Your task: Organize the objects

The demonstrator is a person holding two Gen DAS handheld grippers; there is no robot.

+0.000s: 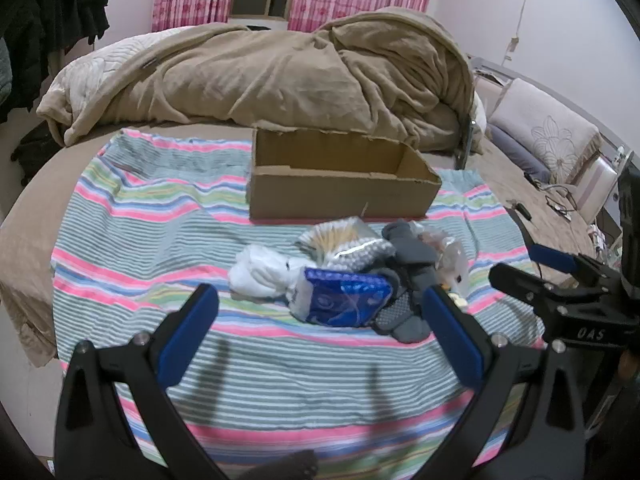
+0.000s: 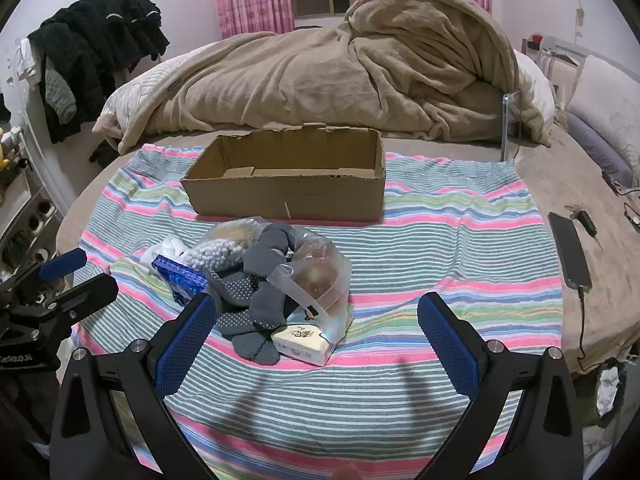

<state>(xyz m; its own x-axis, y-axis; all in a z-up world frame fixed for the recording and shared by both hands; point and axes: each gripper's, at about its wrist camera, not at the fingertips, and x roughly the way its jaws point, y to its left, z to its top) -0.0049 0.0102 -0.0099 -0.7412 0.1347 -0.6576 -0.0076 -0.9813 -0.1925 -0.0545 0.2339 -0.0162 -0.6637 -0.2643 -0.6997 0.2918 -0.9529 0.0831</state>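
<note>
Left view: your left tongs [image 1: 320, 308] wide open, holding nothing, aimed at blue packet [image 1: 346, 298] at near edge of pile. One cardboard box [image 1: 340, 184] behind pile, top open, likely ready for filling.

Right view: your right tongs [image 2: 312, 320] wide open, holding nothing. Grey socks [image 2: 256, 300], clear bag [image 2: 316, 272], white carton [image 2: 302, 342] heaped on striped cloth [image 2: 440, 248] on bed. One phone [image 2: 570, 256] apart at right.

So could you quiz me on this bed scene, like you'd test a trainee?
1. True or false: the brown cardboard box already holds the grey dotted socks.
2. Which lies nearest the right gripper: A the blue plastic packet, B the cream soap box, C the black phone?
3. The left gripper stands ____ and holds nothing.

Key: 1 false; 2 B; 3 open.
</note>
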